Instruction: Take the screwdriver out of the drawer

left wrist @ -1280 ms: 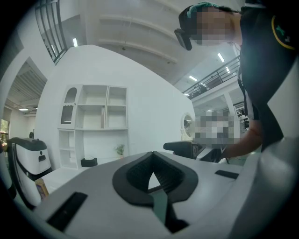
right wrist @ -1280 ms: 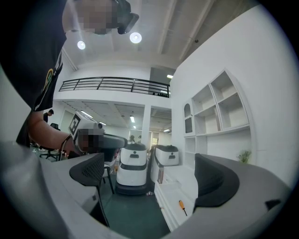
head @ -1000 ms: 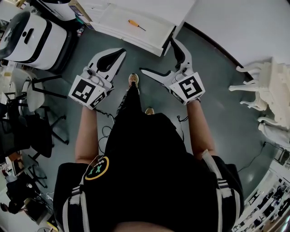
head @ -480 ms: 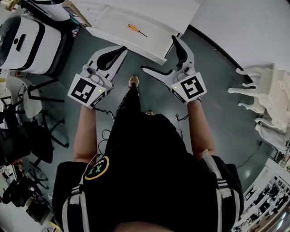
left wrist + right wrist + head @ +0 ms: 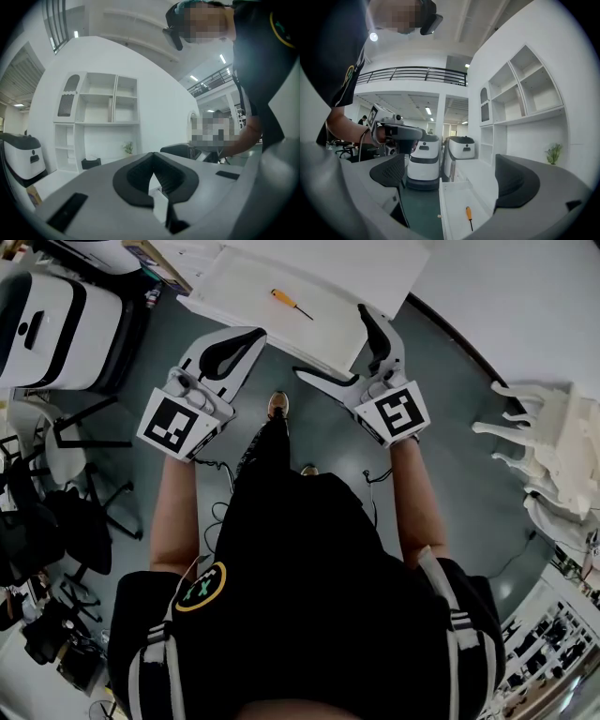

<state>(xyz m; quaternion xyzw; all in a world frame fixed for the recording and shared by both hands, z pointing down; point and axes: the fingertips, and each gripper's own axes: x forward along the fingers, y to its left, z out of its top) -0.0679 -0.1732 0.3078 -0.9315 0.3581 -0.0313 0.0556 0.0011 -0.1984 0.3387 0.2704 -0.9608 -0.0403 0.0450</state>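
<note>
A small orange-handled screwdriver (image 5: pixel 291 303) lies alone in the pulled-out white drawer (image 5: pixel 234 287); the right gripper view shows the screwdriver (image 5: pixel 468 215) between my jaws, on the drawer's floor (image 5: pixel 457 201). My right gripper (image 5: pixel 339 345) hangs open just in front of the drawer's front edge, nothing between its fingers. My left gripper (image 5: pixel 246 337) is shut and empty, held beside the drawer's front left; in its own view my left gripper (image 5: pixel 153 174) points at white shelves, with no drawer in sight.
Two white wheeled machines (image 5: pixel 440 157) stand left of the drawer, one also in the head view (image 5: pixel 56 320). White shelving (image 5: pixel 520 101) rises above the cabinet. Office chairs (image 5: pixel 66 474) crowd the left floor; a white ornate piece of furniture (image 5: pixel 553 446) sits right.
Both grippers have drifted forward toward the drawer, the right one reaching its front edge. The screwdriver has not moved in the drawer. Jaw states are unchanged.
</note>
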